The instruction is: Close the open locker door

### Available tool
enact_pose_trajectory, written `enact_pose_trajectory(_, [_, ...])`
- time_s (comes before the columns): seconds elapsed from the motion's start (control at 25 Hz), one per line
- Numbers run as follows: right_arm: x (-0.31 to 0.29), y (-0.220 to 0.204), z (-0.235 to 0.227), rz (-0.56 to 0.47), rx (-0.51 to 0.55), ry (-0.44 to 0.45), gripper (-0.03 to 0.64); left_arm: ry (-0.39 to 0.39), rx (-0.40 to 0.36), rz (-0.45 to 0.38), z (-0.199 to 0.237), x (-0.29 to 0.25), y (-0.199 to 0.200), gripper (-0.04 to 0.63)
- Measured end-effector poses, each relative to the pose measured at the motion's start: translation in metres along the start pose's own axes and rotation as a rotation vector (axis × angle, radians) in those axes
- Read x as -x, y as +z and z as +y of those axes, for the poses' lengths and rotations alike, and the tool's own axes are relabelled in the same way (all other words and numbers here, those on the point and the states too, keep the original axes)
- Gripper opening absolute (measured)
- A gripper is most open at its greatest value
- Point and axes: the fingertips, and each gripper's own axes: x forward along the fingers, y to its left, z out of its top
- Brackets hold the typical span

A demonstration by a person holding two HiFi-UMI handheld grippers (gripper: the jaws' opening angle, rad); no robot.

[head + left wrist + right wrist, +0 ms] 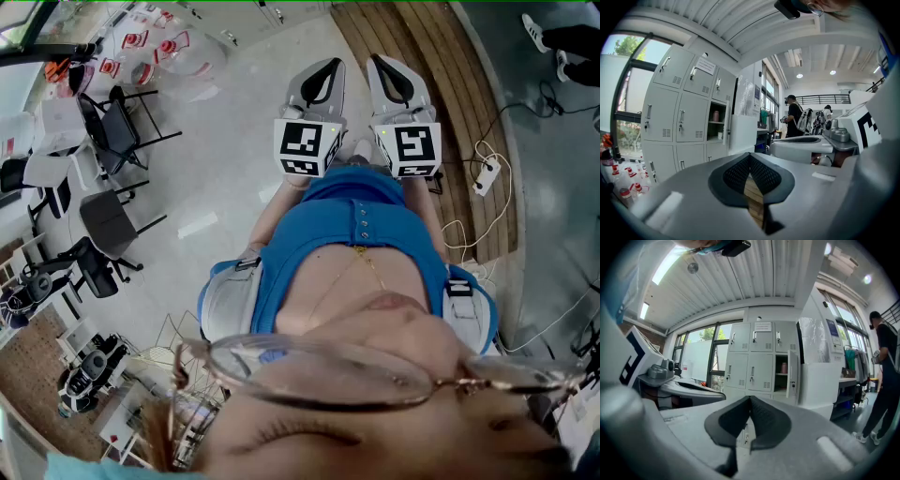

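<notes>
A bank of grey lockers [750,364] stands some way ahead in the right gripper view. One middle compartment [782,369] is open, with a pink bottle on its shelf, and its door [792,373] swings out to the right. In the left gripper view the same open locker [715,124] is at the left, with its door [726,126] edge-on. My left gripper [328,67] [750,157] and right gripper [380,64] [750,399] are held side by side in front of the person's body. Both are shut with nothing in them and are far from the lockers.
Black chairs [108,220] stand on the pale floor at the left. A wooden floor strip [441,75] and a power strip with cables [485,176] lie at the right. A white cabinet [743,133] adjoins the lockers. Other people [793,117] [886,380] stand to the right.
</notes>
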Motion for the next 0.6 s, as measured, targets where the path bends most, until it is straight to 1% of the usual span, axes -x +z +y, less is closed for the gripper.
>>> enact_pose_trajectory(0.12, [0.007, -0.002, -0.013, -0.036, -0.022, -0.012, 0.0, 0.006, 0.017, 0.001, -0.008, -0.004, -0.004, 0.0])
enact_pose_trajectory(0.2, [0.013, -0.005, -0.02, -0.038, -0.025, -0.021, 0.0, 0.012, 0.021, -0.001, -0.014, -0.006, -0.006, 0.0])
enact_pose_trajectory(0.44, [0.017, -0.016, -0.031, -0.034, -0.048, 0.015, 0.0, 0.029, 0.022, -0.006, -0.024, -0.012, -0.011, 0.0])
enact_pose_trajectory(0.6, [0.009, -0.017, -0.036, -0.038, -0.052, 0.015, 0.0, 0.035, 0.028, -0.008, -0.017, -0.017, -0.012, 0.0])
